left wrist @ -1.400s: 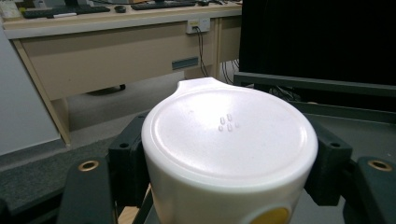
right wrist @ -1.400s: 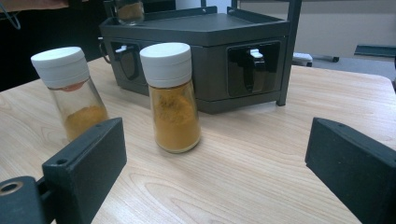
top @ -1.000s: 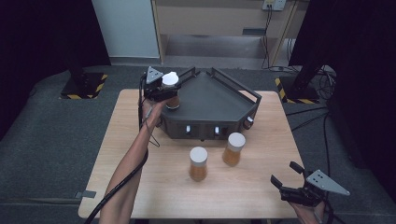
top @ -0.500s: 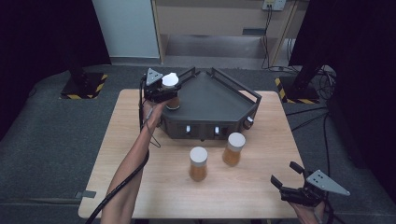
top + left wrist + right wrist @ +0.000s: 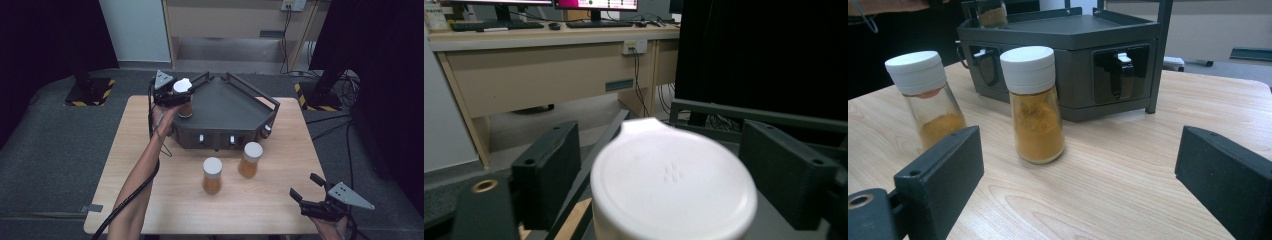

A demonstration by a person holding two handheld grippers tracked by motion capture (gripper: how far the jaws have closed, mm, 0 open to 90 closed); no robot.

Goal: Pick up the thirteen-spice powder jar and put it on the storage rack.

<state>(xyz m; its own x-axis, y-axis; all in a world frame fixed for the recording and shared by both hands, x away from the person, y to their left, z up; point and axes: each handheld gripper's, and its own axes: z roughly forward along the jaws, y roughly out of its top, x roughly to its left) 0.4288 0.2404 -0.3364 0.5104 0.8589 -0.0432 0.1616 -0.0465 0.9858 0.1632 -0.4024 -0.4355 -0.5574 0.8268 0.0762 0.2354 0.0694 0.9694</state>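
High view: left gripper (image 5: 176,96), forearm stretched forward, clasps a white-capped glass spice jar (image 5: 184,99) at the dark angular metal rack's (image 5: 235,112) corner. Right gripper (image 5: 316,196) hovers spread wide over the wooden counter (image 5: 280,195).

The high view looks forward and down over the whole desk (image 5: 150,165). The left gripper view sits very close behind a white jar lid (image 5: 672,178) — facing the far room. The right gripper view looks low across the desk at two spice jars (image 5: 1034,102) and the dark rack (image 5: 1068,55) — both shared with the high view.
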